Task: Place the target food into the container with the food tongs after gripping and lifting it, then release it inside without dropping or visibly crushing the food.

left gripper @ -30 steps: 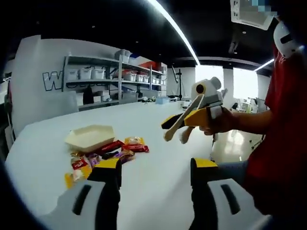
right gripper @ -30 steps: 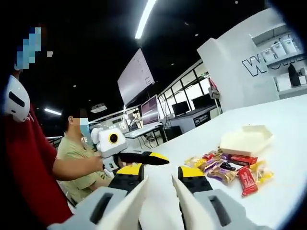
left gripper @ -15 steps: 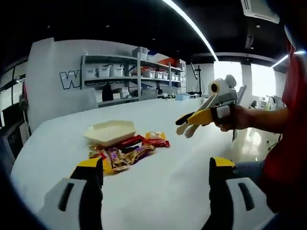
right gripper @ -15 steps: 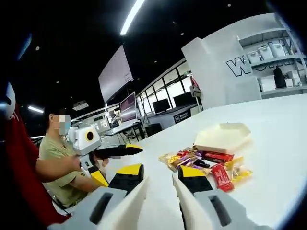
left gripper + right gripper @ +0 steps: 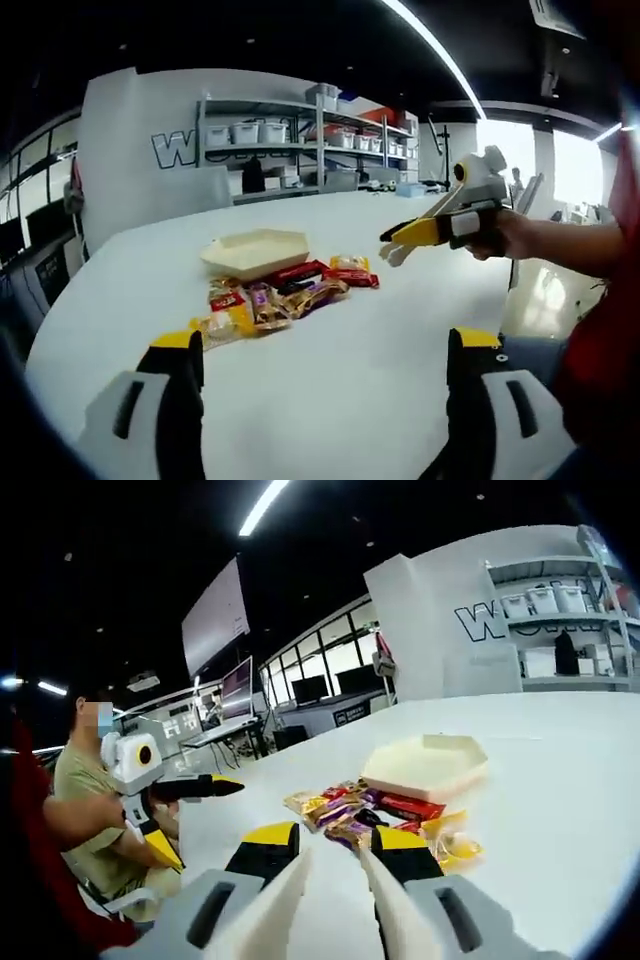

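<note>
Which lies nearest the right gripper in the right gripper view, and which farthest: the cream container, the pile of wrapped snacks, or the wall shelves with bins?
1. Pile of wrapped snacks, just beyond the right gripper.
2. Cream container, behind the pile on the table.
3. Wall shelves with bins, far across the room.

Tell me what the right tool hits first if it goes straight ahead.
Probably the snack pile on the table; the tongs the right tool holds point at it, the container lying beyond. Depth is unclear.
</note>
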Action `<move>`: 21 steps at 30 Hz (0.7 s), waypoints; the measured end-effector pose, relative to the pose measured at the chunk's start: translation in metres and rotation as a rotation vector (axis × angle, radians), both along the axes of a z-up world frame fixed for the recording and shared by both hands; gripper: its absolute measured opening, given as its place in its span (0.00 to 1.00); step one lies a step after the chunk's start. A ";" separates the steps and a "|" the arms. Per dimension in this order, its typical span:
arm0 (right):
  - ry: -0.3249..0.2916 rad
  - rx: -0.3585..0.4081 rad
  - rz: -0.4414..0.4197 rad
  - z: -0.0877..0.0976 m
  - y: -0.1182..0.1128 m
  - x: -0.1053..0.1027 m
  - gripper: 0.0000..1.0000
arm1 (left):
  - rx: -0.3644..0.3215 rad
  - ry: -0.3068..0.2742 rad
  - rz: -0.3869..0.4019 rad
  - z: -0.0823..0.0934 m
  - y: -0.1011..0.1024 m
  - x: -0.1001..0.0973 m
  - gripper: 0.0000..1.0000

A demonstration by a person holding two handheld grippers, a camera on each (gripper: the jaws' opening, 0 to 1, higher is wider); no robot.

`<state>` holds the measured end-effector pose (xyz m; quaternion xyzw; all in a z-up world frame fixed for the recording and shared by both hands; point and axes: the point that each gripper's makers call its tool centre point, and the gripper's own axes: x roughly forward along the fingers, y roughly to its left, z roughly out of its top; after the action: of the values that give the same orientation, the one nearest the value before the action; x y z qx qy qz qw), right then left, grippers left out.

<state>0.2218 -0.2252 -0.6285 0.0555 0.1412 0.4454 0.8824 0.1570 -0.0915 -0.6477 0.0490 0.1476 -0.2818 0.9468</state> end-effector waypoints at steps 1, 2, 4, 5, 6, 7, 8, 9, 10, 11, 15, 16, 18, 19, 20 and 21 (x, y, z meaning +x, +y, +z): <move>-0.005 -0.028 -0.007 -0.004 -0.001 0.004 0.23 | -0.001 0.003 0.013 -0.001 0.001 -0.001 0.99; -0.007 -0.036 -0.011 -0.005 -0.001 0.006 0.23 | 0.001 0.003 0.021 -0.002 0.002 -0.001 0.99; -0.017 -0.056 -0.016 -0.008 0.000 0.011 0.23 | 0.018 0.001 0.034 -0.003 0.003 -0.003 0.99; -0.020 -0.067 -0.020 -0.009 0.000 0.013 0.23 | 0.026 -0.001 0.039 -0.004 0.004 -0.002 0.99; -0.022 -0.074 -0.024 -0.010 0.000 0.014 0.23 | 0.028 -0.003 0.041 -0.004 0.004 -0.002 0.99; -0.034 -0.105 -0.028 -0.014 0.001 0.019 0.23 | 0.027 -0.006 0.053 -0.003 0.005 -0.002 0.99; -0.038 -0.121 -0.036 -0.017 0.000 0.022 0.23 | 0.021 -0.005 0.059 -0.003 0.006 -0.002 0.99; -0.044 -0.148 -0.046 -0.021 -0.001 0.026 0.23 | 0.012 -0.004 0.066 -0.003 0.006 -0.002 0.99; -0.051 -0.158 -0.056 -0.023 -0.002 0.029 0.23 | 0.009 0.001 0.071 -0.003 0.006 -0.001 0.99; -0.050 -0.166 -0.058 -0.025 -0.002 0.031 0.23 | 0.010 0.002 0.073 -0.004 0.007 -0.001 0.99; -0.060 -0.188 -0.058 -0.029 0.000 0.040 0.23 | 0.012 0.001 0.080 -0.004 0.010 -0.001 0.99; -0.064 -0.193 -0.061 -0.029 0.000 0.042 0.23 | 0.014 0.001 0.081 -0.004 0.011 -0.001 0.99; -0.068 -0.209 -0.064 -0.032 0.000 0.047 0.23 | 0.018 0.001 0.087 -0.004 0.013 0.000 0.99; -0.067 -0.213 -0.064 -0.033 0.000 0.048 0.23 | 0.018 0.001 0.089 -0.004 0.014 0.000 0.99; -0.069 -0.216 -0.068 -0.034 0.001 0.051 0.23 | 0.017 0.000 0.091 -0.004 0.014 0.000 0.99; -0.062 -0.218 -0.068 -0.037 0.001 0.054 0.23 | 0.015 -0.001 0.091 -0.003 0.015 0.000 0.99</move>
<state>0.2753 -0.2239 -0.6651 -0.0498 0.1596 0.3988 0.9017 0.1570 -0.0769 -0.6509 0.0496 0.1515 -0.2372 0.9583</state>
